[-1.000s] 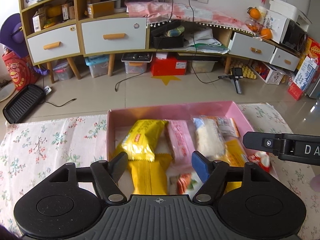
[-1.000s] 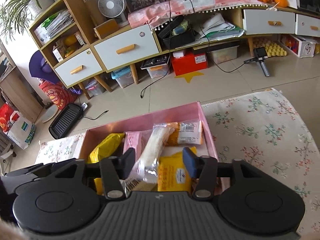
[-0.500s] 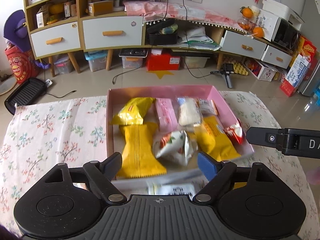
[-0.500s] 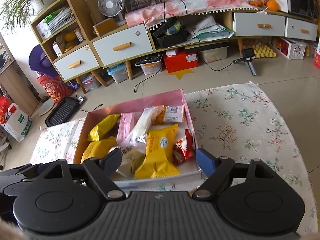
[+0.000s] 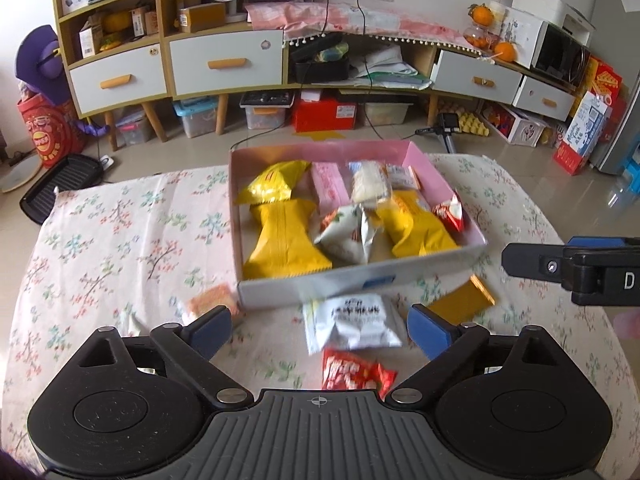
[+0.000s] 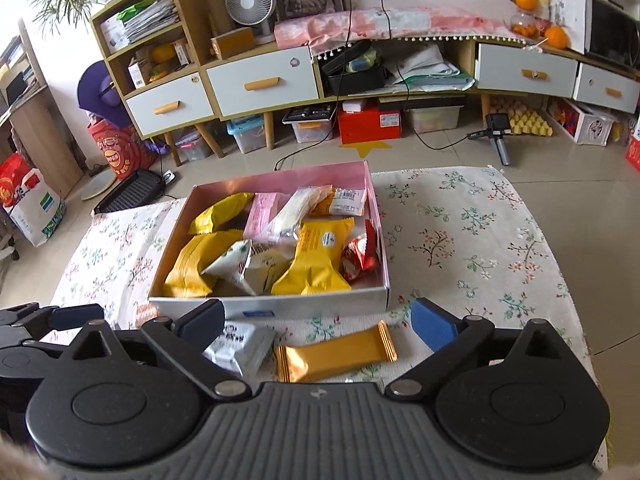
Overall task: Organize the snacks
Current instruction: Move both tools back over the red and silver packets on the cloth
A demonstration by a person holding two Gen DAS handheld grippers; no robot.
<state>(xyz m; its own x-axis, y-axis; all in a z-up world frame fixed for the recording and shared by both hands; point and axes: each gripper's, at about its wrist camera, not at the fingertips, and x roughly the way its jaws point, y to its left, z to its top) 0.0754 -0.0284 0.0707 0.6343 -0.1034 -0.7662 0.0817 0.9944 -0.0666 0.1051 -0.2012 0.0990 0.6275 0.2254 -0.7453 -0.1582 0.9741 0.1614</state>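
- A pink-lined snack box with white outer walls sits open at the far middle of a floral cloth, packed with wrapped snacks.
- Inside, two yellow packets lie at the left, one behind the other; a pink packet and a white bar lie at the far side.
- A silver-white pouch rests in the middle, a yellow packet to its right, a red packet against the right wall.
- Outside, near the box's front wall: a white packet, a red packet, a flat orange bar and a small orange packet at the left.
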